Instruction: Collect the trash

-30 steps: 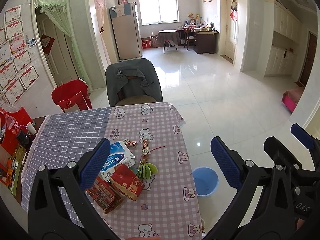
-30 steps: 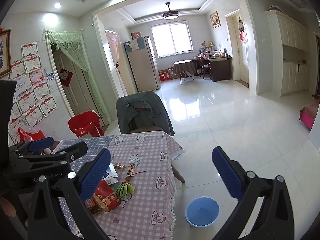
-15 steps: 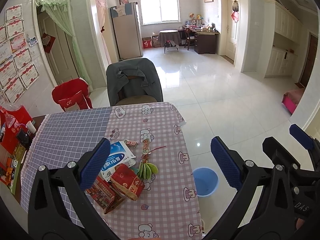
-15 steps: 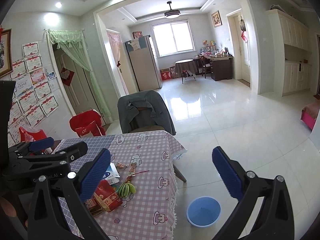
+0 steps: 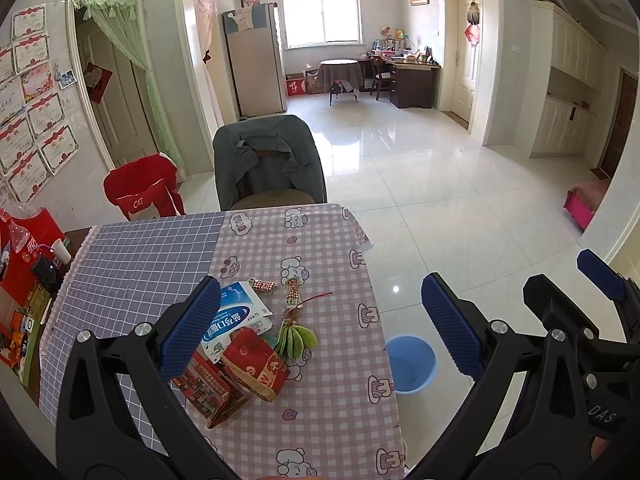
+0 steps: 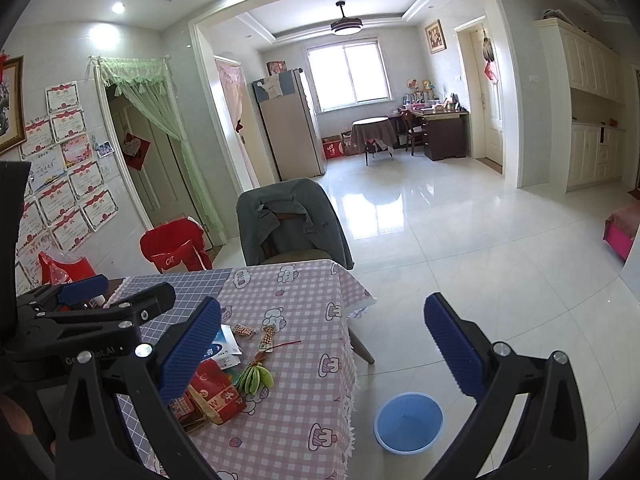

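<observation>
A pile of trash lies on the pink checked tablecloth point(image 5: 320, 400): a blue-and-white box point(image 5: 240, 312), a red packet point(image 5: 256, 364), a flat red carton point(image 5: 208, 390), a green banana-shaped ornament point(image 5: 296, 338) and two small wrappers point(image 5: 262, 285). My left gripper point(image 5: 320, 326) hovers open above the pile, holding nothing. My right gripper point(image 6: 322, 348) is open too, to the right of the left one, over the table's right edge. A blue bin point(image 6: 408, 420) stands on the floor just right of the table. The red packet point(image 6: 216, 392) is partly hidden behind the right gripper's left finger.
A chair draped with a grey jacket point(image 5: 268, 160) stands at the table's far end, a red-covered chair point(image 5: 140, 192) to its left. Red boxes and clutter point(image 5: 24, 264) fill the table's left side. Glossy tiled floor point(image 5: 440, 200) stretches to the right.
Almost nothing: the right wrist view has drifted very slightly. Both grippers stay open and the trash has not moved.
</observation>
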Available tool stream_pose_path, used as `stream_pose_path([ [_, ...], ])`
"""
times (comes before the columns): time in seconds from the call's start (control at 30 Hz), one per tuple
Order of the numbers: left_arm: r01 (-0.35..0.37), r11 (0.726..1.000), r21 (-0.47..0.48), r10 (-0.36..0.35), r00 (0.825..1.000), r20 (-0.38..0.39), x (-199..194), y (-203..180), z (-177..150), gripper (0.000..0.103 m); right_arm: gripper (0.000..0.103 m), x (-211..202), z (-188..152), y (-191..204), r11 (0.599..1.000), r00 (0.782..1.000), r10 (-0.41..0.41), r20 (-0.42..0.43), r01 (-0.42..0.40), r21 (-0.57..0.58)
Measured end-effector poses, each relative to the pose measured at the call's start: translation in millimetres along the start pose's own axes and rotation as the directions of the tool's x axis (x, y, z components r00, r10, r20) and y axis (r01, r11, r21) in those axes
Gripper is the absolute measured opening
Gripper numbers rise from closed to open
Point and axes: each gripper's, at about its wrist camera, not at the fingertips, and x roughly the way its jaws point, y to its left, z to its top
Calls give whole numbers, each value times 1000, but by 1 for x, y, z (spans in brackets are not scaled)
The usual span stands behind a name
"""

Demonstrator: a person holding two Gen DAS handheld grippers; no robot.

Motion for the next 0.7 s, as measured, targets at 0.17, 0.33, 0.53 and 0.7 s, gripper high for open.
stream_pose_path([
  [0.17, 2, 1000, 0, -2, 1000, 0, 2, 2, -1, 98, 99, 0, 0, 0, 1000, 1000, -1, -2, 1, -1],
  [0.33, 1, 1000, -1, -1, 1000, 0, 2, 2, -1, 98, 99, 2, -2, 1, 1000, 1000, 2, -3, -2, 2],
  [0.53, 3, 1000, -1, -3, 1000, 0, 2, 2, -1, 98, 99, 3, -2, 0, 1000, 1000, 5, -5, -5, 4],
  [0.7, 2, 1000, 0, -2, 1000, 0, 2, 3, 0, 98, 99, 3, -3, 0, 1000, 1000, 7, -8, -6, 7],
])
